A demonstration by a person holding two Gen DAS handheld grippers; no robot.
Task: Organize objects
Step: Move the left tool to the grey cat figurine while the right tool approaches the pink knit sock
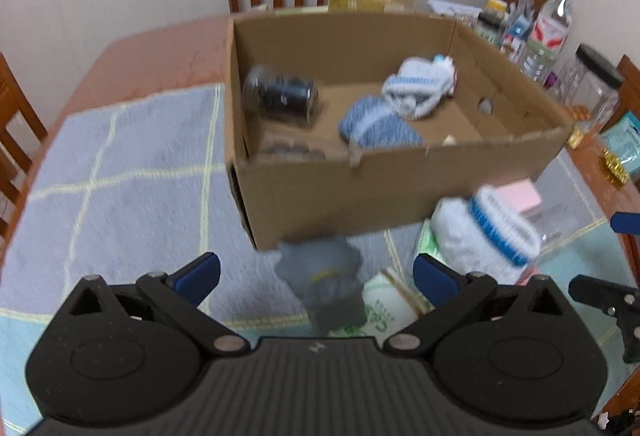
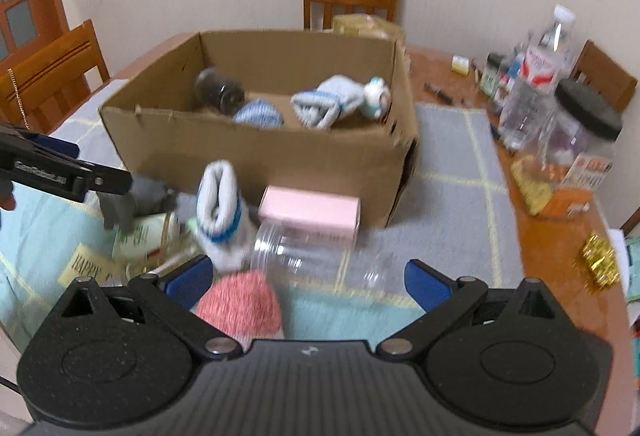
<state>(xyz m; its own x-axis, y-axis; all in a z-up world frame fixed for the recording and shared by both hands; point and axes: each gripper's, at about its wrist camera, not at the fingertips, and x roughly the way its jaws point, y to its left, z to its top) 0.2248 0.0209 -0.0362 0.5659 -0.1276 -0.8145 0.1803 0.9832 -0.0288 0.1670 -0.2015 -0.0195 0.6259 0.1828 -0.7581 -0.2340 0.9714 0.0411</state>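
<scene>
- Our left claw [image 1: 316,276] hangs with its blue pads spread wide and gripping nothing, above a grey sock [image 1: 324,284] lying on the surface [image 1: 120,164] just in front of the cardboard box [image 1: 360,188].
- Our right claw [image 2: 308,282] is equally agape and empty; a pink knitted bundle [image 2: 240,302] sits by its left pad at 7 o'clock, and a clear plastic jar [image 2: 304,256] lies on its side straight ahead.
- A white sock with a blue band [image 2: 222,212] stands at 11 o'clock from the right claw, beside a pink box [image 2: 310,214] that rests against the carton's near wall.
- Inside the carton we see a dark jar [image 1: 280,98] on its side at left, a blue knitted roll [image 1: 376,124] at centre and pale striped socks [image 1: 416,84] at right.
- Bottles and a black-lidded jar [image 2: 580,132] crowd the surface at 2 o'clock.
</scene>
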